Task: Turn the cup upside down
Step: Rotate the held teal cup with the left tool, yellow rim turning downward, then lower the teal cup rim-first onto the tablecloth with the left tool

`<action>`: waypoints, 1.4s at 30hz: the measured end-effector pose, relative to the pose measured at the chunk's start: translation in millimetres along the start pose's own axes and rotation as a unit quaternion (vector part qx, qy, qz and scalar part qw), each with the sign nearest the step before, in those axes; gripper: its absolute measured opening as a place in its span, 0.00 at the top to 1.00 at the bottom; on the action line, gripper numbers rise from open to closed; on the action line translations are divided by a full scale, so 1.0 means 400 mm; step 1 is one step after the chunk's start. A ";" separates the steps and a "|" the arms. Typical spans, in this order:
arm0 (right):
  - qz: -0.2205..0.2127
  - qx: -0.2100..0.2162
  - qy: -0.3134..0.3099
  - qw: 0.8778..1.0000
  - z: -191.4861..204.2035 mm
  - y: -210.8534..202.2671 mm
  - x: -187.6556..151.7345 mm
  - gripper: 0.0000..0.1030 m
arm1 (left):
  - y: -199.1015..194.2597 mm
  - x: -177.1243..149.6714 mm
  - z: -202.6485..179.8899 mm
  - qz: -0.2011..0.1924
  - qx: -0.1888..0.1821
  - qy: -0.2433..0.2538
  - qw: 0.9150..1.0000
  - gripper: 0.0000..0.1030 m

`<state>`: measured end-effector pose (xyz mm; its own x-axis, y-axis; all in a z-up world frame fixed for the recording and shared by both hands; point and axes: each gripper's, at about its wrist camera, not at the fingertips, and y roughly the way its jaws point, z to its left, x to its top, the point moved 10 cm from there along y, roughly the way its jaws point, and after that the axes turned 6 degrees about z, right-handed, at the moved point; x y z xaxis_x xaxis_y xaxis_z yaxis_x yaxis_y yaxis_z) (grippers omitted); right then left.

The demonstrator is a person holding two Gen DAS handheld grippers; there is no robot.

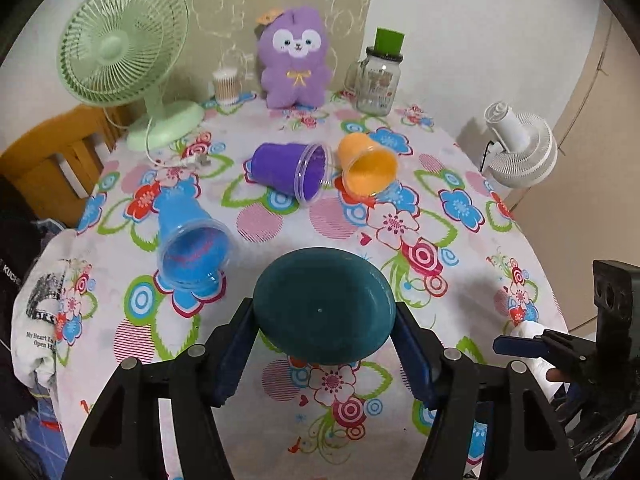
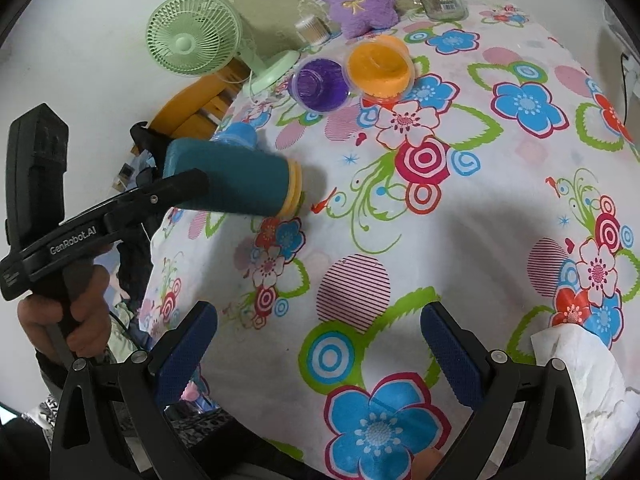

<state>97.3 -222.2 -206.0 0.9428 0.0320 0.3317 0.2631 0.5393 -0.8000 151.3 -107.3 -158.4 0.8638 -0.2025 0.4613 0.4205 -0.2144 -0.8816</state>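
Observation:
My left gripper (image 1: 324,320) is shut on a dark teal cup (image 1: 323,304), its round base facing the camera. In the right wrist view the teal cup (image 2: 236,184) is held sideways above the table's left edge, its yellow rim pointing right. A blue cup (image 1: 188,236), a purple cup (image 1: 292,170) and an orange cup (image 1: 366,164) lie on their sides on the floral tablecloth (image 1: 460,280). My right gripper (image 2: 318,344) is open and empty over the near part of the cloth.
At the back stand a green fan (image 1: 124,52), a purple plush toy (image 1: 294,60), a glass jar (image 1: 378,76) and a cotton-swab box (image 1: 226,86). A white fan (image 1: 520,146) sits at the right edge. A wooden chair (image 1: 52,160) stands left. Crumpled paper (image 2: 580,380) lies near right.

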 end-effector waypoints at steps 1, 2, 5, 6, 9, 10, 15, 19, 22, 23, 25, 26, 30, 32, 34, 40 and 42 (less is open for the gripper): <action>-0.001 -0.002 -0.002 1.000 0.002 -0.003 0.000 0.00 | -0.008 0.002 -0.001 -0.005 0.002 0.001 1.000 0.34; -0.002 -0.003 -0.004 1.000 0.004 -0.005 0.000 0.00 | -0.016 0.003 -0.002 -0.010 0.004 0.002 1.000 0.34; -0.004 -0.004 -0.006 1.000 0.008 -0.009 -0.001 0.00 | -0.036 0.006 -0.007 -0.019 0.004 0.005 1.000 0.34; -0.005 -0.004 -0.006 1.000 0.008 -0.010 -0.002 0.00 | -0.041 0.006 -0.009 -0.021 0.005 0.006 1.000 0.34; -0.004 -0.003 -0.004 1.000 0.006 -0.010 -0.004 0.00 | -0.046 0.002 -0.015 -0.023 0.009 0.011 1.000 0.34; -0.004 -0.002 -0.003 1.000 0.006 -0.009 -0.004 0.00 | -0.046 0.000 -0.017 -0.023 0.009 0.013 1.000 0.34; -0.002 0.000 -0.002 1.000 0.003 -0.006 -0.006 0.00 | -0.034 -0.018 -0.031 -0.015 0.009 0.019 1.000 0.34; -0.002 0.000 -0.002 1.000 0.001 -0.005 -0.006 0.00 | -0.020 -0.030 -0.044 -0.010 0.010 0.026 1.000 0.31; -0.002 0.000 -0.001 1.000 -0.002 -0.006 -0.006 0.00 | -0.020 -0.023 -0.039 -0.025 0.021 0.024 0.999 0.12; -0.002 0.000 -0.001 1.000 -0.004 -0.006 -0.007 0.00 | -0.025 -0.021 -0.038 -0.032 0.022 0.023 0.999 0.11; -0.003 0.000 0.000 1.000 -0.008 -0.006 -0.006 0.00 | -0.029 -0.017 -0.037 -0.033 0.015 0.021 0.999 0.09; -0.003 -0.001 0.000 1.000 -0.009 -0.006 -0.006 0.00 | -0.029 -0.016 -0.036 -0.033 0.013 0.021 0.999 0.09; -0.005 -0.002 -0.002 1.000 -0.006 -0.006 -0.001 0.00 | -0.031 -0.021 -0.026 -0.033 0.017 0.015 0.999 0.08; -0.010 -0.006 -0.008 1.000 0.006 -0.011 0.005 0.00 | -0.035 -0.026 -0.020 -0.035 0.016 0.008 0.999 0.07; -0.020 -0.010 -0.018 1.000 0.022 -0.019 0.019 0.00 | -0.042 -0.031 -0.011 -0.040 0.017 0.001 0.999 0.05; -0.052 -0.038 -0.056 0.996 0.082 -0.045 0.060 0.00 | -0.086 -0.046 0.033 -0.065 0.023 -0.030 0.997 0.03; -0.062 -0.041 -0.065 0.995 0.105 -0.055 0.074 0.00 | -0.110 -0.047 0.051 -0.078 0.025 -0.041 0.996 0.02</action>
<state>110.8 -197.8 -157.7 0.8696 0.0811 0.4871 0.3959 0.4750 -0.7859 122.0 -74.6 -130.3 0.8055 -0.0912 0.5856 0.5633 -0.1889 -0.8043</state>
